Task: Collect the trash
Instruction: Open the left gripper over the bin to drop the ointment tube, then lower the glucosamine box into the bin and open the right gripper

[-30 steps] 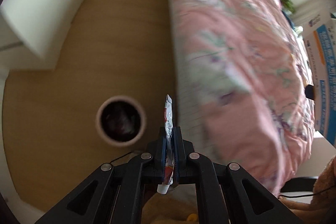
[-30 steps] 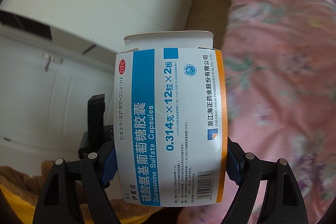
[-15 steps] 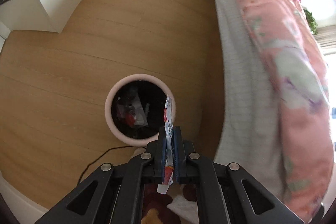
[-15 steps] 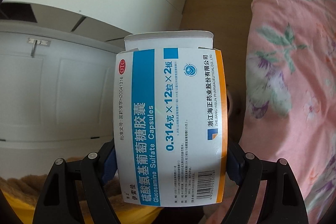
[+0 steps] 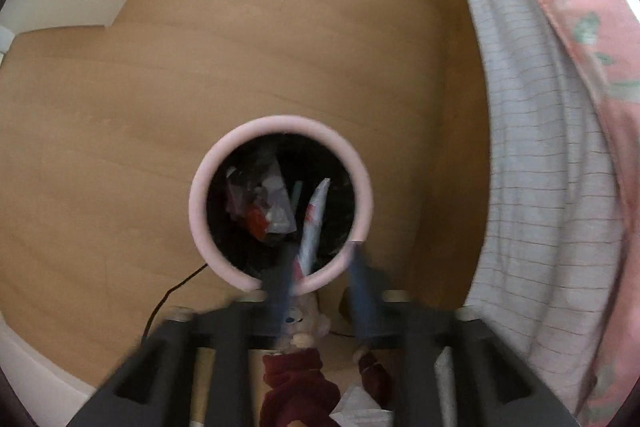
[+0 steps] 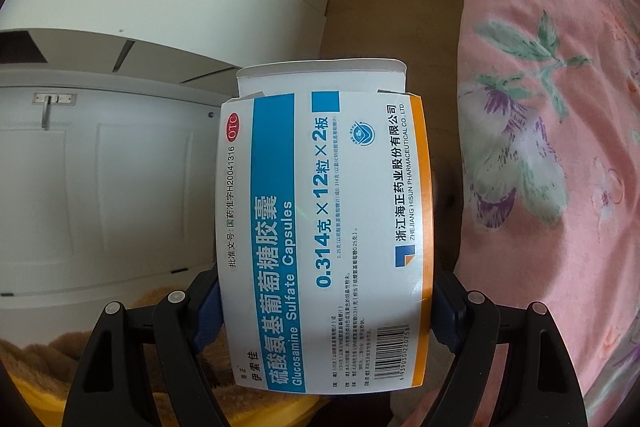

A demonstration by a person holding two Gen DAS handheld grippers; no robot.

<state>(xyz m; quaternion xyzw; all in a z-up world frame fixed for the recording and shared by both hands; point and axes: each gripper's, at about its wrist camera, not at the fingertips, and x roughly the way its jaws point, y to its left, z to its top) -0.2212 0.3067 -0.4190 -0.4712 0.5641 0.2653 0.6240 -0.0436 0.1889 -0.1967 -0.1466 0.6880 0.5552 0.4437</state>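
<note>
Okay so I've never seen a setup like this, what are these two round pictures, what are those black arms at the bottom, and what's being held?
No robot here: a person holds a two-finger gripper in each hand, each with a fisheye camera looking along its fingers. The left camera looks down at a wooden floor beside a bed. The left gripper is opening above a pink-rimmed trash bin, and a small tube hangs loosely between its fingers over the trash inside. In the right camera, the right gripper clamps a blue-and-white medicine box, with white cabinets behind.
</note>
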